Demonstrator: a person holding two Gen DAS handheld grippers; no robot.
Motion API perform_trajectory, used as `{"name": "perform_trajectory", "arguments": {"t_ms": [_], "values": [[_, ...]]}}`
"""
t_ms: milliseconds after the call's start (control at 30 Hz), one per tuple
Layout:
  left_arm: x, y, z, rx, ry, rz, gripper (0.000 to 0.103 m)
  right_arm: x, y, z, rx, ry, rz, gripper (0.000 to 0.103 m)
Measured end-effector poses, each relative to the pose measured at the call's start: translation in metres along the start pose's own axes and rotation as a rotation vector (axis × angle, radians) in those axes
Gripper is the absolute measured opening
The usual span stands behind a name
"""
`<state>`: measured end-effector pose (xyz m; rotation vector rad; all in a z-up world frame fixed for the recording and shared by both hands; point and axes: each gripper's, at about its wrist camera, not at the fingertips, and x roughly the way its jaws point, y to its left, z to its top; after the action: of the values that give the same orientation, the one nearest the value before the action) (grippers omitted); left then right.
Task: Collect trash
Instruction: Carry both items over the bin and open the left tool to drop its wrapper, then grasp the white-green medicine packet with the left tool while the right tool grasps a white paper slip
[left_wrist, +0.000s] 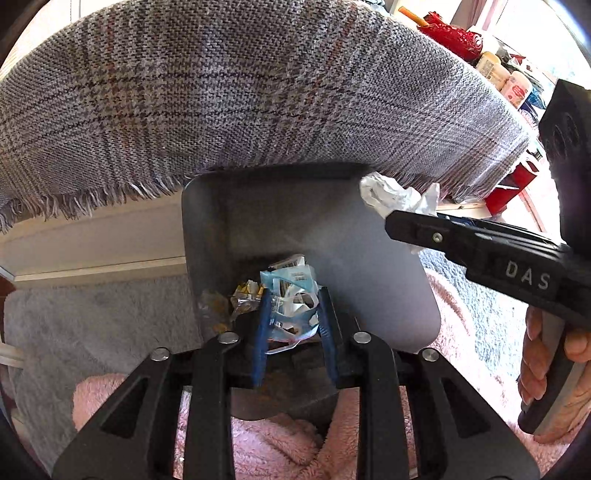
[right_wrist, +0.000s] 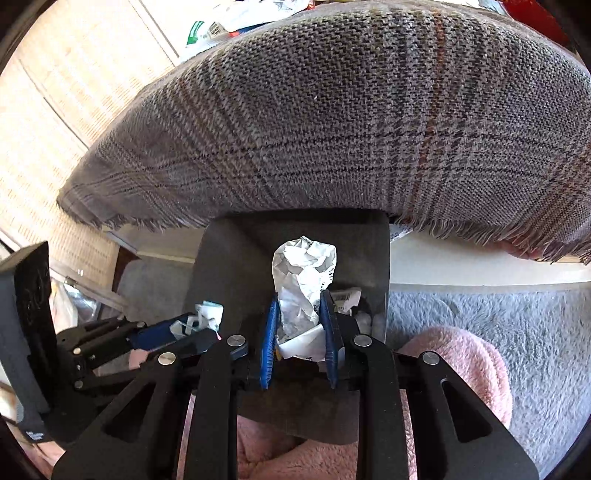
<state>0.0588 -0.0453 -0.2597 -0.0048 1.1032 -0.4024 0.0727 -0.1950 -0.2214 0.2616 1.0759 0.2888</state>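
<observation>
Both grippers hang over the grey bin (left_wrist: 332, 229), left gripper (left_wrist: 293, 325) pinching a crumpled blue wrapper (left_wrist: 291, 295), right gripper (right_wrist: 301, 332) squeezing a paper wad (right_wrist: 304, 284); both look featherlight and squishy, so grab mid-bulk.

Grey plaid cloth (left_wrist: 258, 92), thin dark and rust-red lines, pale frayed fringe. Dark grey bin (left_wrist: 332, 229). Crumpled white paper (right_wrist: 306, 280). Light blue and white wrapper (left_wrist: 291, 295); yellow and silver wrapper (left_wrist: 247, 291) in bin. Black left gripper (left_wrist: 293, 332) and right gripper (right_wrist: 300, 339), blue pads (right_wrist: 269, 350). Pink fluffy fabric (right_wrist: 469, 365); grey-blue shaggy rug (right_wrist: 517, 325). Red lacy item (left_wrist: 450, 33).
</observation>
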Motion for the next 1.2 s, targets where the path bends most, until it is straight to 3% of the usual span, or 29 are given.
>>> {"name": "perform_trajectory", "arguments": {"t_ms": [33,100,233,400,433,800,1200], "values": [[0.001,0.001,0.000,0.001,0.002,0.001,0.033,0.001,-0.001,0.001,0.006,0.000,-0.001,0.034],[0.002,0.001,-0.001,0.004,0.006,0.007,0.039,0.002,-0.004,0.003,0.024,-0.003,0.000,0.063],[0.000,-0.001,0.000,0.002,0.003,0.020,0.057,-0.002,-0.009,0.004,0.042,-0.017,-0.007,0.070],[-0.016,-0.001,0.002,0.015,-0.039,0.058,0.089,-0.013,-0.012,0.004,0.036,-0.050,-0.085,0.100],[-0.020,-0.001,0.002,0.014,-0.051,0.066,0.096,-0.015,-0.011,0.003,0.030,-0.057,-0.102,0.100],[-0.061,0.019,0.017,-0.021,-0.135,0.091,0.095,-0.049,-0.015,0.019,0.032,-0.125,-0.099,0.100],[-0.103,0.045,0.062,-0.063,-0.255,0.163,0.095,-0.092,-0.005,0.077,-0.031,-0.270,-0.158,0.100]]}}
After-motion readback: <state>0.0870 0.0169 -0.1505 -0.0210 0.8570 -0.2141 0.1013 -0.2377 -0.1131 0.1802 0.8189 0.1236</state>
